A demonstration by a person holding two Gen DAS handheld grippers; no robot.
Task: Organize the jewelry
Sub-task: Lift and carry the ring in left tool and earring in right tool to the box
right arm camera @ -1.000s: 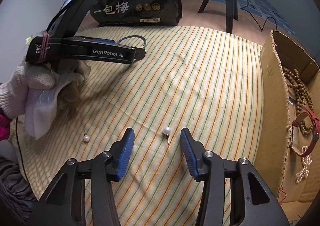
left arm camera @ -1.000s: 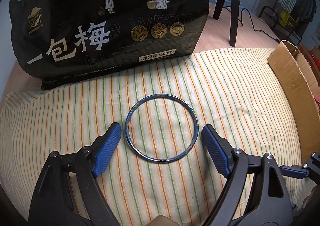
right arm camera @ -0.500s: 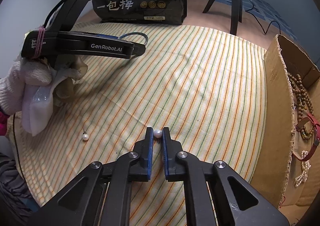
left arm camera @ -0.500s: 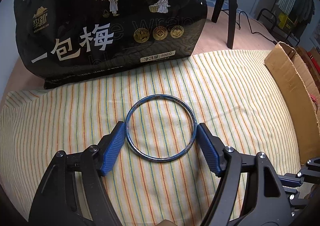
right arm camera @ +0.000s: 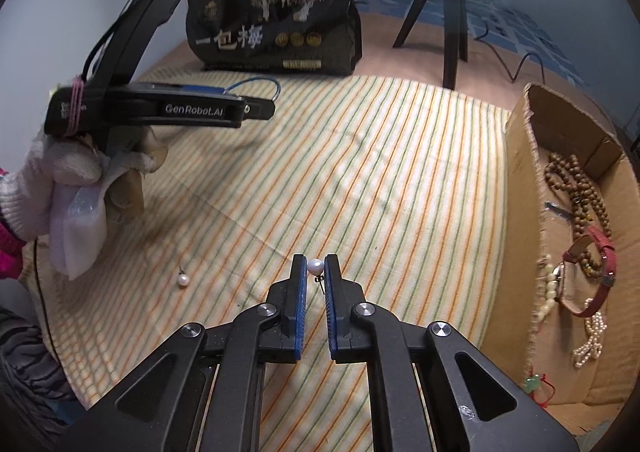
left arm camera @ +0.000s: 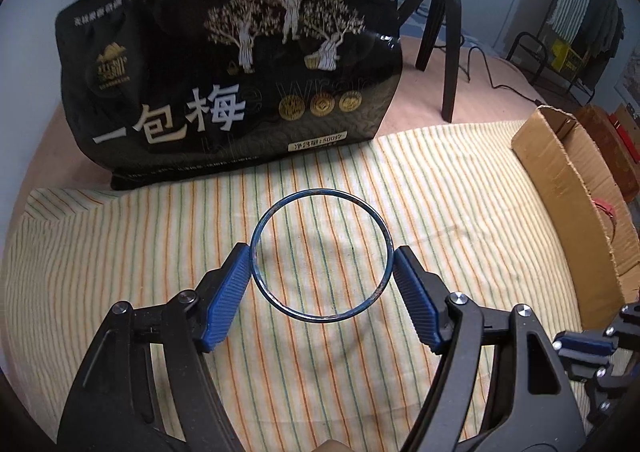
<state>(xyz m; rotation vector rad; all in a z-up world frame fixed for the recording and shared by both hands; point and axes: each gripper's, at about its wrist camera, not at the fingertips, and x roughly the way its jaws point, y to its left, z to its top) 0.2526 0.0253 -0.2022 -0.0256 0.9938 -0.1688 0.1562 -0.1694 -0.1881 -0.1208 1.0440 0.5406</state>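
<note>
Striped cloth [left arm camera: 460, 212] lies bare between the cardboard box [right arm camera: 520, 180] edge and both tools: the left tool [left arm camera: 320, 272] grips the blue bangle [left arm camera: 320, 192] across its rim, lifted off the cloth, the right tool [right arm camera: 315, 272] pinches a pearl earring [right arm camera: 315, 265] near the box.

Left gripper [left arm camera: 320, 284]: jaws wide, pads clamped on a ring's rim, gloved hand [right arm camera: 60, 168]. Right gripper [right arm camera: 315, 272]: pinched nearly shut, angled down.

A black snack bag [left arm camera: 224, 92] stands behind the striped cloth [left arm camera: 440, 192], beside a tripod [left arm camera: 444, 24].
</note>
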